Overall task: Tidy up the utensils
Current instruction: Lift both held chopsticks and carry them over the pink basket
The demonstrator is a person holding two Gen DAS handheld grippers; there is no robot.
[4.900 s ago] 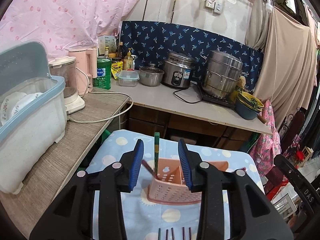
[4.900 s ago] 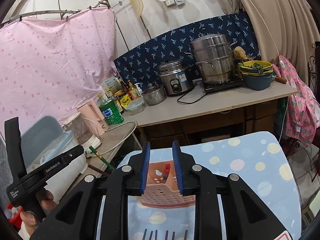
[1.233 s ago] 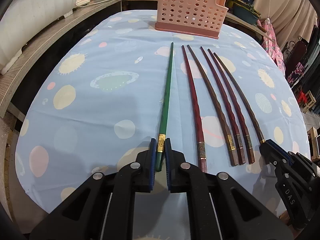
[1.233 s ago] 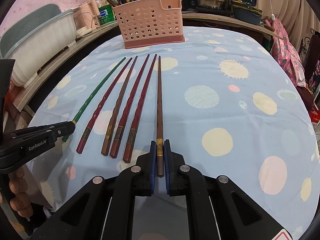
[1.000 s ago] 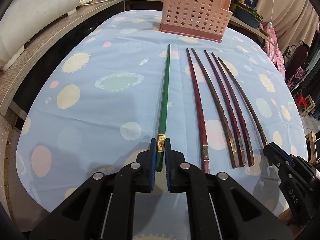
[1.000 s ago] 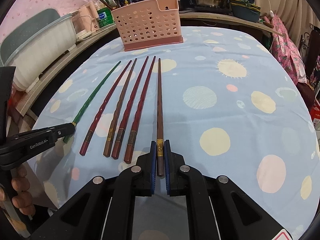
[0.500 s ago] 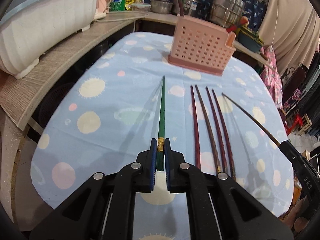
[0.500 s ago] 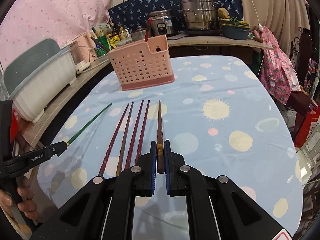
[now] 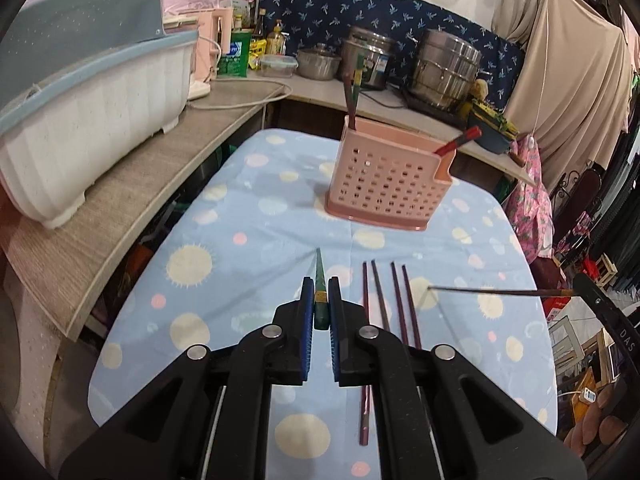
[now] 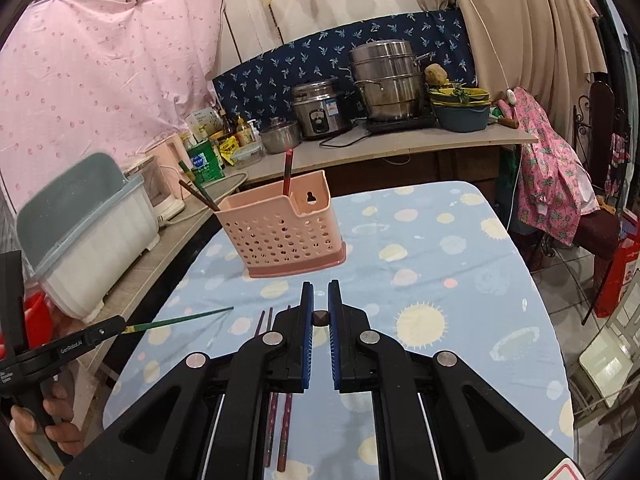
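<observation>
1. The table carries a blue spotted cloth; its left edge runs close beside a grey counter, and on the right it drops to open floor.
2. The pink utensil basket stands near the far end, with open cloth between it and both tools.
3. The left tool is narrow, clamped on the green chopstick, which is raised off the cloth.
4. The right tool is narrow, gripping the brown chopstick, also in the air.
5. Four dark red chopsticks lie side by side on the cloth between the tools.
</observation>
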